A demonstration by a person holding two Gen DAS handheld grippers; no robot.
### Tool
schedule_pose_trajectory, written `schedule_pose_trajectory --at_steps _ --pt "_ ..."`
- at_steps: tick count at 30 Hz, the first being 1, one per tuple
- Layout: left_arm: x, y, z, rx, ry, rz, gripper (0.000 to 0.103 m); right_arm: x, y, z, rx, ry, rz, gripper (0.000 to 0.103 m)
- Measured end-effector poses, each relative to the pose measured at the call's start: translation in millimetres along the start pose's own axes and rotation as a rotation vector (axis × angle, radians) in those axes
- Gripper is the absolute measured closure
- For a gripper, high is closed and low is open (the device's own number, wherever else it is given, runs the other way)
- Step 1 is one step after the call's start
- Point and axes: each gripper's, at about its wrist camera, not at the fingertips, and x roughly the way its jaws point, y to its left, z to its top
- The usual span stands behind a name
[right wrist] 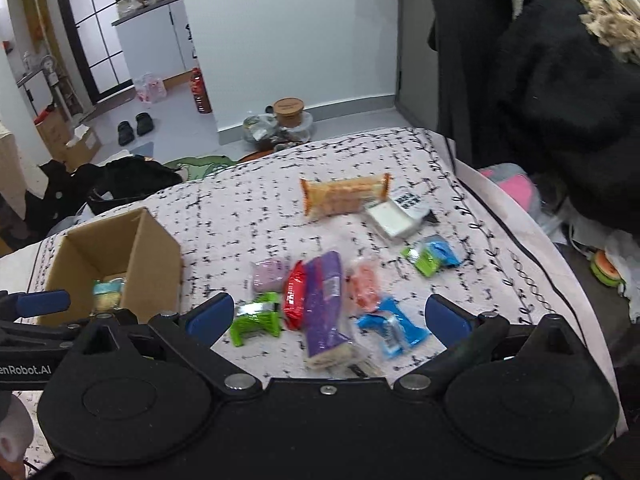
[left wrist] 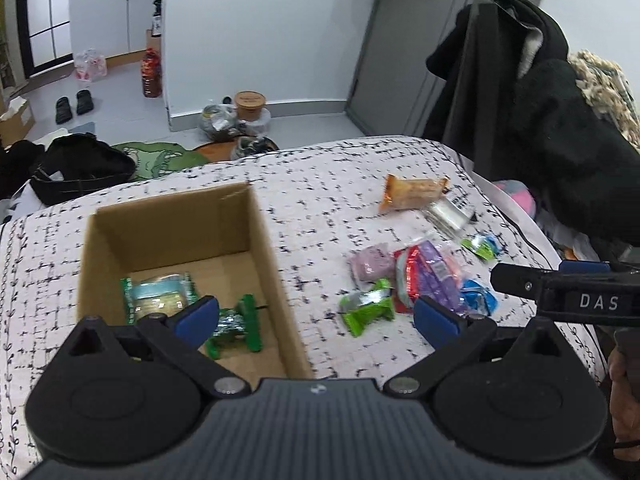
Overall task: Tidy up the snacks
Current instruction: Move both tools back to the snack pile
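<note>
Both hand-held grippers hang empty, jaws wide apart: the left hand-held gripper (left wrist: 314,314) over the cardboard box (left wrist: 272,240), the right hand-held gripper (right wrist: 328,314) over loose snacks on the patterned bed cover (right wrist: 224,216). Directly ahead, the purple packet (right wrist: 326,300) lies flat, long axis running near to far. It looks light, soft and crinkly, best pinched across its narrow middle.

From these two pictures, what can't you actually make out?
- Cardboard box, right wrist view: its near wall hides most of the inside; only one packet shows.
- Snack labels, both views: blurred, unreadable, e.g. purple packet.
- Box floor, left wrist view: left gripper covers its near corner.
</note>
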Motion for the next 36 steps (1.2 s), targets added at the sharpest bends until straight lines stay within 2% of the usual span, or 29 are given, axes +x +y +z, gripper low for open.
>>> schedule_pose_trajectory --at_steps 8,13,15,18,22,29,36 --pt "10 -20 8 0.040 0.010 -0.037 0.001 3 -24 -4 0.044 0.005 -0.007 0.001" --pt "22 -27 13 0.037 0.018 -0.037 0.003 15 -41 -6 0.078 0.044 -0.004 0.022" --pt "27 -29 15 0.041 0.025 -0.041 0.004 20 -46 -8 0.078 0.056 -0.004 0.026" --pt "35 -36 16 0.056 0.039 -0.046 0.009 28 -52 -9 0.079 0.075 0.004 0.035" --pt "50 -40 17 0.049 0.065 -0.046 0.020 41 -59 -11 0.090 0.110 0.018 0.044" --pt "74 -41 20 0.014 0.115 -0.044 0.034 61 -67 -9 0.092 0.145 0.037 0.047" --pt "103 -52 19 0.026 0.186 -0.024 0.039 83 -75 -7 0.096 0.183 0.056 0.053"
